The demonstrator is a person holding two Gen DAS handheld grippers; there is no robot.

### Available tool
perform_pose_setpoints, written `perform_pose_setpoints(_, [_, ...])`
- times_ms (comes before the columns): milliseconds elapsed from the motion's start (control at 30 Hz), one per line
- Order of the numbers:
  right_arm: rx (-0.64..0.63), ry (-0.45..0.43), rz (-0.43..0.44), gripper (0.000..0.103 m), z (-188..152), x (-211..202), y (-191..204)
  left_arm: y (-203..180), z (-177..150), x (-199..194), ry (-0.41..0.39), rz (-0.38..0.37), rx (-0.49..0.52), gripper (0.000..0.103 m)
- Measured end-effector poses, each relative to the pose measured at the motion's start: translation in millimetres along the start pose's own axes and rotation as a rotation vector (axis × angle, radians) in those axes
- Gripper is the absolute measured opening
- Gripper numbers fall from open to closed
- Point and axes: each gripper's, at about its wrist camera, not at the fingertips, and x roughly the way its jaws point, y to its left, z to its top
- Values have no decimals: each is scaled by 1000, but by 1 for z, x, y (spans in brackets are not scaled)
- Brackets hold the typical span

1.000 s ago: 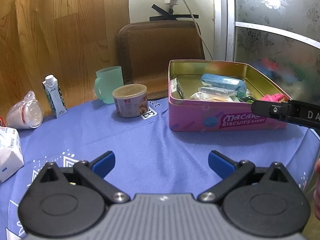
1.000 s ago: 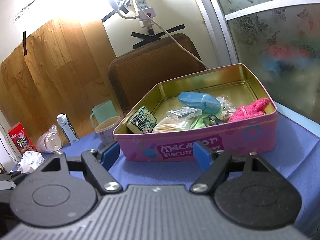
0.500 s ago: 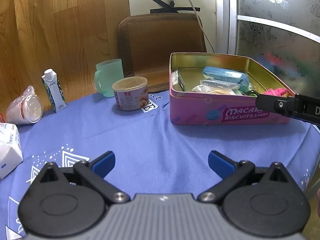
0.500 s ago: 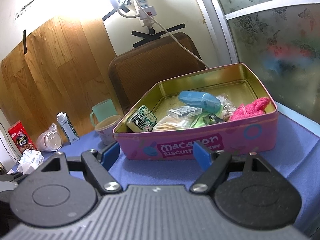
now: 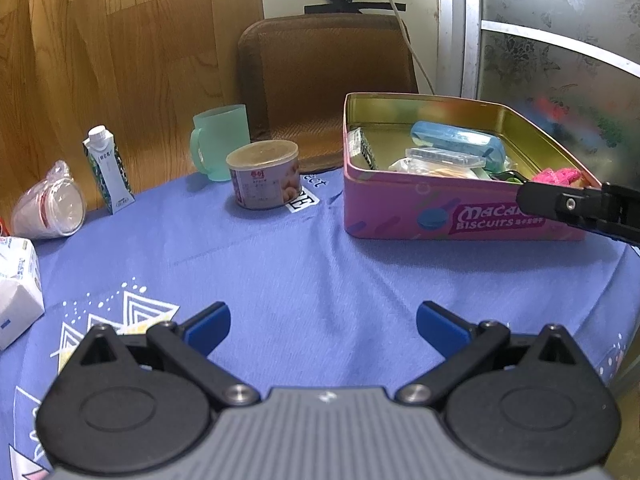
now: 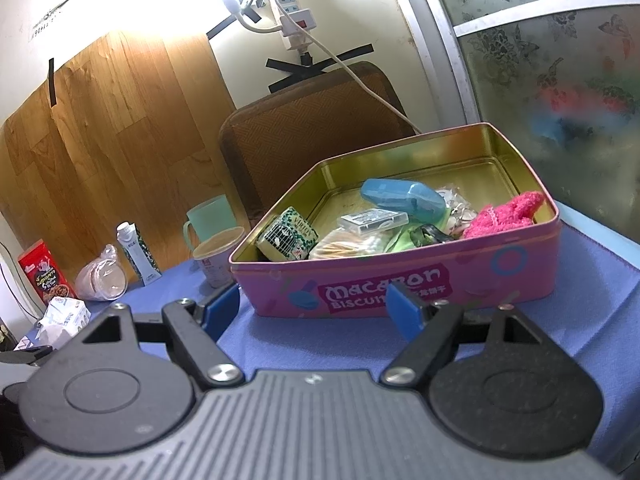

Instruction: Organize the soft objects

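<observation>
Hand-held gripper (image 6: 314, 306) facing tin (image 6: 400, 280)

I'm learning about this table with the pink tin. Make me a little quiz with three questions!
1. True or false: the fluffy pink cloth lies inside the pink biscuit tin.
2. Which stands nearest the green mug? A) round can B) red box C) tissue pack
3. Fill in: the right gripper has its fingers ____ and holds nothing.

Key: 1 true; 2 A; 3 open.
</observation>
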Motion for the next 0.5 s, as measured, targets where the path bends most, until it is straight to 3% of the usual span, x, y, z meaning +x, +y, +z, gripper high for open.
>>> perform_pose_setpoints(500, [-8, 27, 12, 82, -4, 6, 3, 2, -4, 9, 46, 4, -16, 103])
